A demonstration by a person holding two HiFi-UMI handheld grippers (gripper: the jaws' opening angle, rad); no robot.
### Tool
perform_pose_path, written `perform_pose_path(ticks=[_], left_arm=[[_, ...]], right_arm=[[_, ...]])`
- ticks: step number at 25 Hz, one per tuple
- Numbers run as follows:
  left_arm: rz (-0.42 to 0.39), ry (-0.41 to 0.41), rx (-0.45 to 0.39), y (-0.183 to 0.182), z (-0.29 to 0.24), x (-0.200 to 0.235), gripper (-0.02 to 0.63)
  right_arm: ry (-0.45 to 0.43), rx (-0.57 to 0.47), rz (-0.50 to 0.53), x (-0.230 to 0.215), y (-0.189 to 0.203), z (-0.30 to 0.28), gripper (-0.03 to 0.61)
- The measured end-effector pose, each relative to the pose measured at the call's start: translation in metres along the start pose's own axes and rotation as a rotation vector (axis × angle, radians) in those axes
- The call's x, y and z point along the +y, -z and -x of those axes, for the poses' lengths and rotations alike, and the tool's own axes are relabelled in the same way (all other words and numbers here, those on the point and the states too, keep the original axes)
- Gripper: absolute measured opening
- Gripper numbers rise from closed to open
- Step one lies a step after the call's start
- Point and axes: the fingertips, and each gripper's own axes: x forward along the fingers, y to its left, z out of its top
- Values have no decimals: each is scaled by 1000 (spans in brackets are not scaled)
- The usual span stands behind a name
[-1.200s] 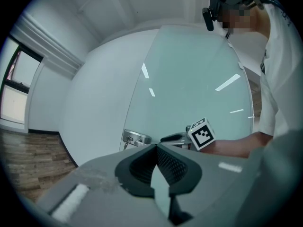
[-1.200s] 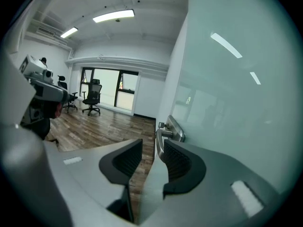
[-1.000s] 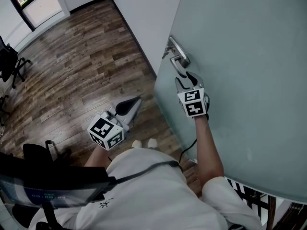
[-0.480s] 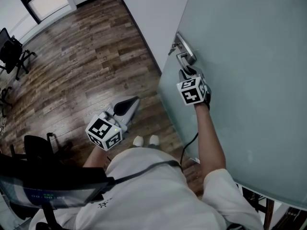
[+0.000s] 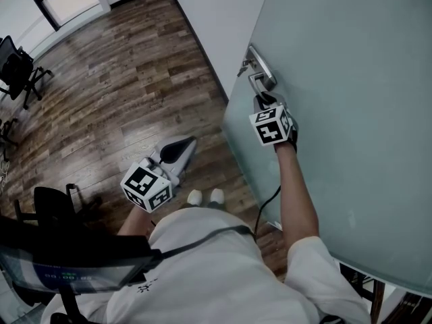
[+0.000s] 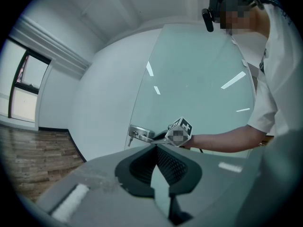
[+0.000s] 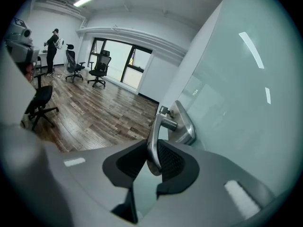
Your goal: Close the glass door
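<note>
Pinching the door handle (image 7: 154,136) at one o'clock with the fingers of the right gripper (image 7: 152,157), which have just been closing on its lever
Hold that pinch firm and swing the glass door (image 5: 351,79) steadily; left gripper (image 5: 183,147), fingers pressed together and empty, hangs clear at nine o'clock; office chairs (image 5: 17,69) stand well apart at ten o'clock

right gripper (image 5: 261,102) just closing on door handle (image 7: 152,136), left gripper (image 5: 190,142) shut
</note>
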Motion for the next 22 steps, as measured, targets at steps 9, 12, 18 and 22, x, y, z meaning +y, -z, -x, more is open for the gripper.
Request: perform_pose_path(ticks=[9,12,18,22], left_arm=[[-3,-11,-5,-3,1,1,6],[-3,-11,-5,-4,1,1,6],[1,2,-2,-1,0,0,6],[5,19,-4,-2,-4,-4,6]], right_arm=[[-24,-11,13,17,-4,6,75],[-22,-25,30,23,-6,7,78],[-55,-37,39,33,-5,11,78],[-63,-51,48,35,-2,15,81]])
